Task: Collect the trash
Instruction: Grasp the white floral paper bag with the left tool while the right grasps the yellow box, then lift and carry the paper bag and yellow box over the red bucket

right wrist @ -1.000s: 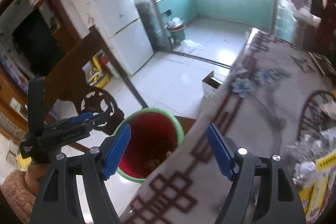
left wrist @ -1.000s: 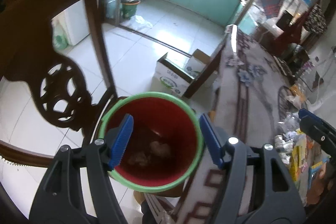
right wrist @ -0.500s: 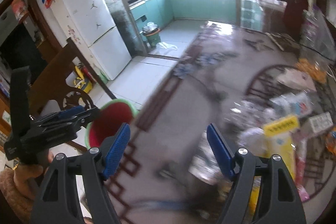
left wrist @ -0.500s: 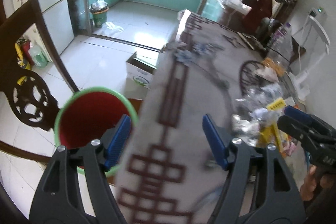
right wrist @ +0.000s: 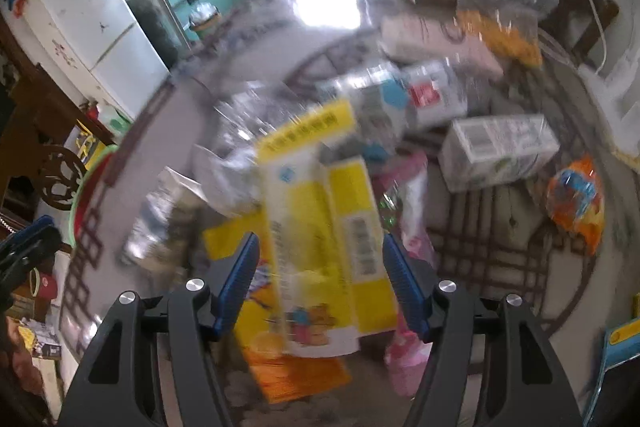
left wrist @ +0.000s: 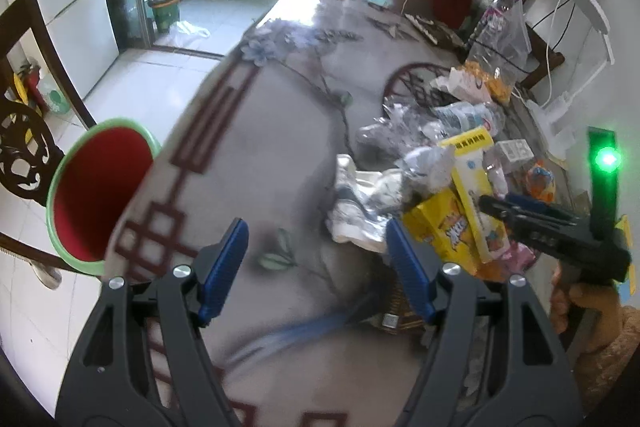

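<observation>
Now that both of my tools have swung away from the red plastic bin with the green rim (left wrist: pixel 100 193) at the table's left edge, the trash pile by the right edge fills my view. My right gripper (right wrist: pixel 322 281) straddles the tall yellow-and-white carton (right wrist: pixel 320 227), jaws closing but not yet pressing. My left gripper (left wrist: pixel 316 269) hangs apart and empty over bare tablecloth (left wrist: pixel 256 131), so a new pickup begins.

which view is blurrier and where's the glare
Right wrist view: heavy motion blur across the trash pile, the yellow carton smeared; glare whites out the far table end. Left wrist view: sharper, blur mainly along the near table edge; window glare at top, a green light flaring at right.
</observation>
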Demonstrator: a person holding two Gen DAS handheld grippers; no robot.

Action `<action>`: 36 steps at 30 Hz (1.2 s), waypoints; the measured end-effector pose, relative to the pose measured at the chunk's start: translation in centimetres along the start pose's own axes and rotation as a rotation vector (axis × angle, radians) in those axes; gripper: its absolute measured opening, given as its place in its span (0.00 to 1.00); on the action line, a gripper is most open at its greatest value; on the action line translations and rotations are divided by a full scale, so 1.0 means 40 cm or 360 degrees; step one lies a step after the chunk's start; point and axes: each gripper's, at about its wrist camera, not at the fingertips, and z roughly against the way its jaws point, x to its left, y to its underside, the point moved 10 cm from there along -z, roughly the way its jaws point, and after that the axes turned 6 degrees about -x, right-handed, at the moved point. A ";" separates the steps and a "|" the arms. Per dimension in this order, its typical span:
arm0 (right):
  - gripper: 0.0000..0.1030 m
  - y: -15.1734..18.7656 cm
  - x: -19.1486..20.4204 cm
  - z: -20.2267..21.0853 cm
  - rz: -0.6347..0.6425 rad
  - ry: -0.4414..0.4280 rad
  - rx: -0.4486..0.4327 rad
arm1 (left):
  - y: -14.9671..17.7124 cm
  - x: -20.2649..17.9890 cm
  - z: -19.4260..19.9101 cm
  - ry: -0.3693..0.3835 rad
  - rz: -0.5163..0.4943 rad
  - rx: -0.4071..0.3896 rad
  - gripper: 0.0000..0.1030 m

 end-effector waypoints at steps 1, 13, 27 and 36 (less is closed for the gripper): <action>0.71 0.012 -0.010 -0.015 -0.0012 -0.0005 0.0033 | 0.001 -0.010 -0.006 -0.0005 -0.0004 0.0009 0.68; 0.36 -0.028 -0.058 -0.072 -0.0060 -0.0156 0.0082 | -0.009 -0.092 -0.181 -0.0058 -0.0100 0.0206 0.73; 0.27 -0.086 -0.081 0.067 -0.0207 -0.0274 -0.0124 | 0.004 -0.103 -0.255 -0.0043 -0.0115 0.0315 0.51; 0.28 -0.144 0.002 0.162 -0.0117 -0.0279 -0.0293 | -0.114 -0.117 -0.082 -0.0053 -0.0142 -0.0005 0.51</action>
